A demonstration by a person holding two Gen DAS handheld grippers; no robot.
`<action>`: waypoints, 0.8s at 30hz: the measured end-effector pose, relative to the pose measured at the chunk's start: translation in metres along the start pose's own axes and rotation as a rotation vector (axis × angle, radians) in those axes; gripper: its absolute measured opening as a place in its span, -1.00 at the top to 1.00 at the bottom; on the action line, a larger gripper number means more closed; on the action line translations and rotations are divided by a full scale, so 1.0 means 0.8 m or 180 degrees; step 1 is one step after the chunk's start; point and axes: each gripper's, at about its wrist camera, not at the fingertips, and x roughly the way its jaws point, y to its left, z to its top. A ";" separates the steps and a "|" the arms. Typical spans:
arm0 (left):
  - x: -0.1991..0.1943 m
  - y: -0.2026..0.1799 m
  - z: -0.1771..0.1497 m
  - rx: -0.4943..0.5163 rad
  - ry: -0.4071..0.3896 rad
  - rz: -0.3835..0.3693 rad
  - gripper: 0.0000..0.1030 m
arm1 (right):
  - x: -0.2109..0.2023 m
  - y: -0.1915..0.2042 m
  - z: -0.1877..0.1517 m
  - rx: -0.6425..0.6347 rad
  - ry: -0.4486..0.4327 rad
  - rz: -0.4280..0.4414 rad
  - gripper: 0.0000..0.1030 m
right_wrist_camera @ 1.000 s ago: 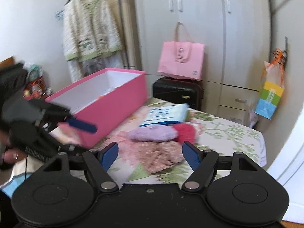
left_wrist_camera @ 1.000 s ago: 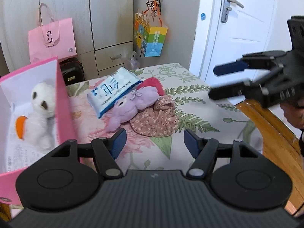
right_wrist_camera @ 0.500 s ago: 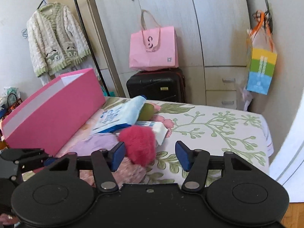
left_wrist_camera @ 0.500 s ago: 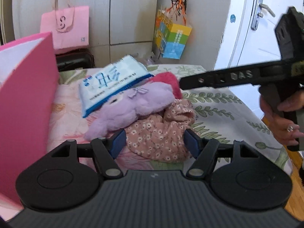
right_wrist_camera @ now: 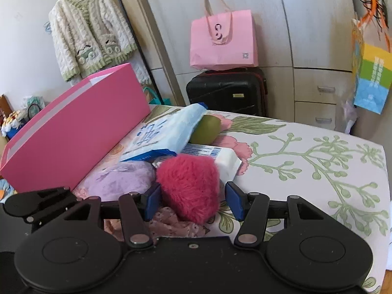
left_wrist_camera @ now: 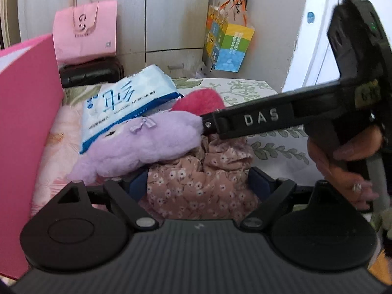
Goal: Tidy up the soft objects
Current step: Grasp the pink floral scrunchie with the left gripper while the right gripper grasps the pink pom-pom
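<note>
A pile of soft things lies on the flowered table. My left gripper (left_wrist_camera: 199, 183) is open, its fingers on either side of a pink floral cloth (left_wrist_camera: 203, 171). A purple plush (left_wrist_camera: 144, 142) lies just behind it, partly under a blue wipes pack (left_wrist_camera: 127, 100). My right gripper (right_wrist_camera: 193, 199) is open around a red fluffy plush (right_wrist_camera: 189, 183), its fingers (right_wrist_camera: 153, 199) close to both sides. The purple plush (right_wrist_camera: 117, 180) and floral cloth (right_wrist_camera: 171, 223) show at its left and below. The right gripper's side reaches across the left wrist view.
A tall pink box (left_wrist_camera: 24, 127) stands at the left, also in the right wrist view (right_wrist_camera: 73, 132). A white carton (right_wrist_camera: 213, 156) and a green round object (right_wrist_camera: 205, 129) lie behind the red plush. A pink bag (right_wrist_camera: 223, 41) sits on a black suitcase (right_wrist_camera: 227, 93).
Both grippers have moved in closer to the pile. The left now straddles the floral cloth and the right straddles the red plush. The pink box's inside has left the left view.
</note>
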 end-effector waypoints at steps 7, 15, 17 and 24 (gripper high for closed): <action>0.005 -0.001 -0.001 -0.0056 -0.0110 0.0068 -0.26 | -0.012 0.011 -0.011 -0.0079 -0.0036 -0.0020 0.30; 0.000 -0.006 -0.005 -0.0002 -0.0166 0.0128 0.48 | -0.031 0.026 -0.027 -0.0088 -0.0187 -0.0170 0.31; -0.005 -0.004 -0.008 -0.0027 -0.0170 0.0099 0.55 | -0.038 0.027 -0.029 -0.0061 -0.0234 -0.0228 0.30; -0.027 0.003 -0.018 -0.0138 -0.0171 -0.0107 0.56 | -0.064 0.041 -0.049 -0.0001 -0.0349 -0.0465 0.30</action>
